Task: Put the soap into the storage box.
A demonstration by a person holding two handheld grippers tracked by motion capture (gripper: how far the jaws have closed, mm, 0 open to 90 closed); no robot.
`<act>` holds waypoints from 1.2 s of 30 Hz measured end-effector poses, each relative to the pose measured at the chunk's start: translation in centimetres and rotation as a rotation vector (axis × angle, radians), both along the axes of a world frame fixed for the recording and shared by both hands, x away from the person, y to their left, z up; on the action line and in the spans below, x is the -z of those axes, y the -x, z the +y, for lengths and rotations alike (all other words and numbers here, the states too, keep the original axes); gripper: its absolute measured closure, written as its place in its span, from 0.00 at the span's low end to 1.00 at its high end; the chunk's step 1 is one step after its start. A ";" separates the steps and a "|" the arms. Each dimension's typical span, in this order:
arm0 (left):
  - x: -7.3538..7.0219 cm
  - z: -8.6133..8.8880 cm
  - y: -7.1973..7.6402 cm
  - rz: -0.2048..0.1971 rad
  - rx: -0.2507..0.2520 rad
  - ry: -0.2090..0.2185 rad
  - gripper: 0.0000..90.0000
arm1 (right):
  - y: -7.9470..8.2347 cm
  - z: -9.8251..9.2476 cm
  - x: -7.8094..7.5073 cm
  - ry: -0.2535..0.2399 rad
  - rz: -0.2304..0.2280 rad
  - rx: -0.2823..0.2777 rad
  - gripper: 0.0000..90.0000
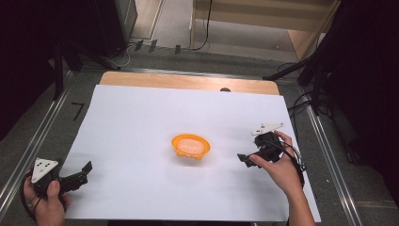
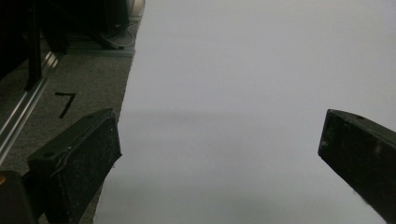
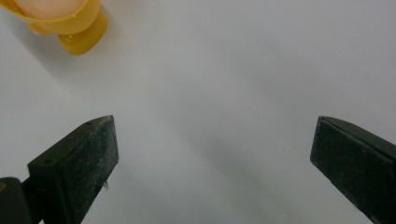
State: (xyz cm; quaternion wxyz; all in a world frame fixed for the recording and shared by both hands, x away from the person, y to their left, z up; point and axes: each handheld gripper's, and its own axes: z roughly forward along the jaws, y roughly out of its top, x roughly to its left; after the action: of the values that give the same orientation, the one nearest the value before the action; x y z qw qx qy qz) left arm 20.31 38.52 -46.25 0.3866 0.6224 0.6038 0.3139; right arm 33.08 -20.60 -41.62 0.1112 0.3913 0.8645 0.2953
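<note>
Nothing looks begun yet: the small orange plastic bowl with a pale filling (image 1: 190, 146) sits untouched at the centre of the white paper sheet (image 1: 141, 122), the right gripper (image 1: 245, 158) at its three o'clock and the left gripper (image 1: 85, 172) at eight o'clock, both with jaws spread wide and empty.

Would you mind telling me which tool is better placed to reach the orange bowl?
Probably the right tool: open, it sits closer to the orange plastic bowl than the left tool.
</note>
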 end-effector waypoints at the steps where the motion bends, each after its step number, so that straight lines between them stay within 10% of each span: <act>1: 0.0 0.0 0.0 0.000 -0.001 0.000 0.00 | 0.1 -0.2 0.1 -0.003 -0.001 0.007 0.01; 36: 0.0 -0.1 0.0 0.000 -0.011 -0.005 0.00 | 5.5 -8.7 3.8 -0.128 -0.096 0.206 0.04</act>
State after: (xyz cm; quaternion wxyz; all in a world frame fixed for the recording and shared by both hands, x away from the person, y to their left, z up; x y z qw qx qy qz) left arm 20.28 38.43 -46.24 0.3832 0.6200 0.6066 0.3175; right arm 27.55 -29.32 -45.41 0.1568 0.4698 0.7928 0.3551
